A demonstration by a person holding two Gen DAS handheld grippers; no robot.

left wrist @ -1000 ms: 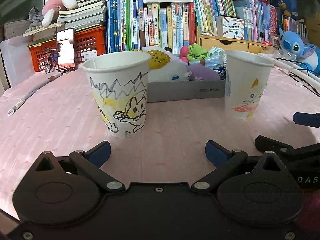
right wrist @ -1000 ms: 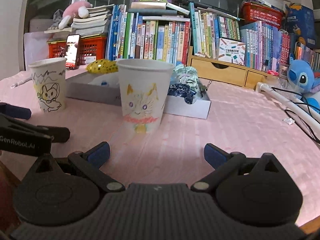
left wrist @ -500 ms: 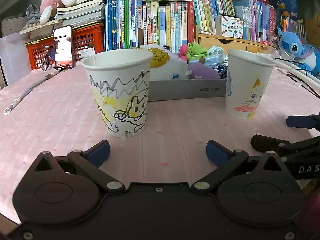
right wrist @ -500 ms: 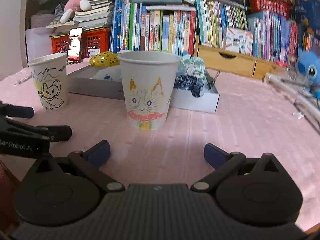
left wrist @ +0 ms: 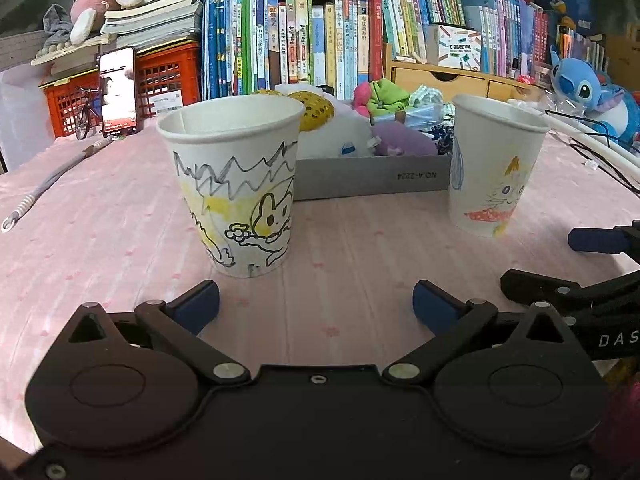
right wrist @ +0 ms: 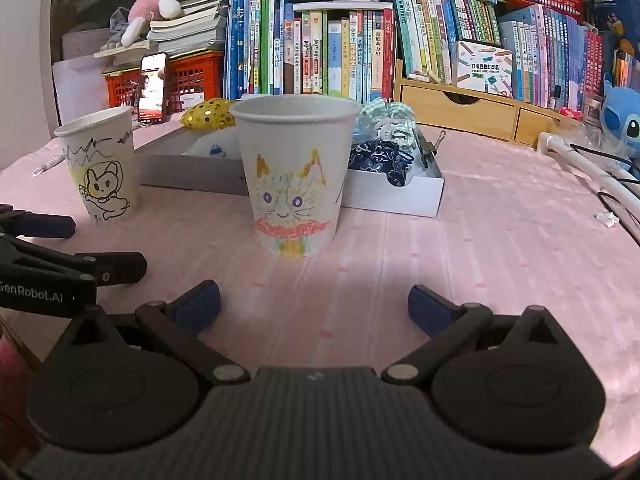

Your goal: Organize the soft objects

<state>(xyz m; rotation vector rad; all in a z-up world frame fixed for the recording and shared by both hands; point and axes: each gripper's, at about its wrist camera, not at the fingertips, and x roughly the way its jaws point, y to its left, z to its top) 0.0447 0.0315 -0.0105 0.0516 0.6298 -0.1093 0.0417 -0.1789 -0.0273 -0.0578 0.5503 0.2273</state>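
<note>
Both cups are sitting larger and closer in the wrist views than 1 second ago, so both grippers are easing forward over the pink tablecloth (left wrist: 100,208).

As to progress, the soft items are lying heaped in the shallow grey box (left wrist: 372,178): a yellow spotted pouch (left wrist: 314,110), a green and pink piece (left wrist: 380,94), a purple piece (left wrist: 404,140) and a dark blue patterned fabric (right wrist: 380,158). The 2 paper cups are standing upright in front of that box, the rabbit cup (left wrist: 236,184) on the left and the cat cup (right wrist: 294,178) on the right. Neither camera is looking down into a cup, so whether anything is already inside cannot be told. That leaves the scene fitting either soft items waiting in the box to be sorted out, or items already gathered there.

The left gripper (left wrist: 316,306) is hovering with its fingers spread wide and nothing between them, the rabbit cup standing just ahead and slightly left of its gap. The right gripper (right wrist: 314,306) is likewise spread and empty, the cat cup standing just ahead. The box of soft items is lying beyond both cups, well apart from either gripper.
</note>
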